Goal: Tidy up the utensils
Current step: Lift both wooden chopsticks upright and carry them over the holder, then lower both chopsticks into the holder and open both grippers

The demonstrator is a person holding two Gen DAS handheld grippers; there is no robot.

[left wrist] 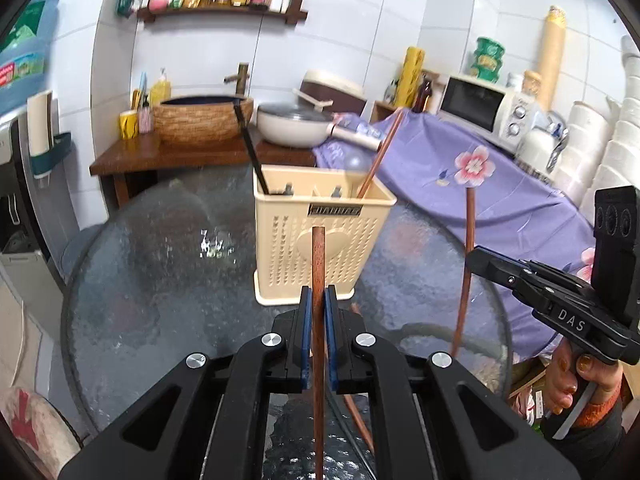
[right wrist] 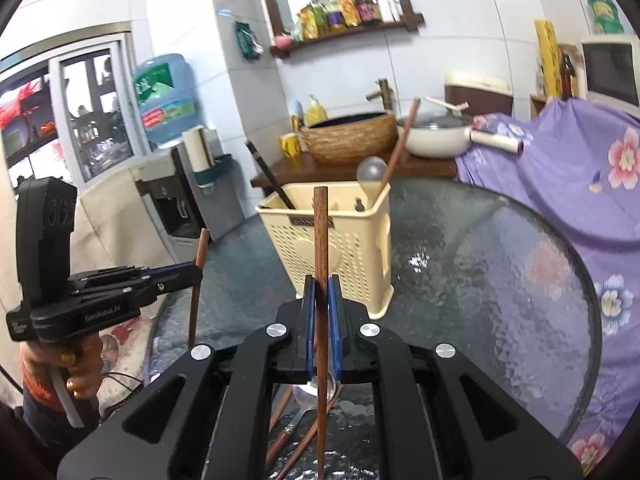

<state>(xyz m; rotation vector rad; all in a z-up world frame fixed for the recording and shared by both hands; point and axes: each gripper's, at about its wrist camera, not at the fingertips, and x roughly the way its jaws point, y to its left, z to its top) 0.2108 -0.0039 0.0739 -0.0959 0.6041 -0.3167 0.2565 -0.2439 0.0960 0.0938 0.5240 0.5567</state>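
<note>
Two brown chopsticks are up in the air, one per gripper. The left gripper (left wrist: 319, 300) is clamped on a chopstick (left wrist: 318, 264) standing upright between its blue pads, and the right gripper (right wrist: 321, 292) pinches its own chopstick (right wrist: 320, 232) the same way. Both sit just in front of the cream holder (left wrist: 320, 240) on the glass table (left wrist: 160, 260).

Inside the holder I count three things: a black stick (left wrist: 250, 144) leaning left, a brown stick (left wrist: 380, 152) leaning right, and a clear round-ended spoon (right wrist: 372, 170), which only reads properly from the right wrist view; on the left one it's a faint blur.

The right view also shows what's lying on the table under the gripper: a metal spoon (right wrist: 322, 386) and a couple more brown sticks (right wrist: 280, 408). The left view only catches one brown stick and a dark cord down there.

Each camera sees the other gripper off to the side with the hand on its grip. Behind are a basket sink (left wrist: 202, 118), a pan (left wrist: 294, 122) and a purple flowered cloth (left wrist: 500, 184).
</note>
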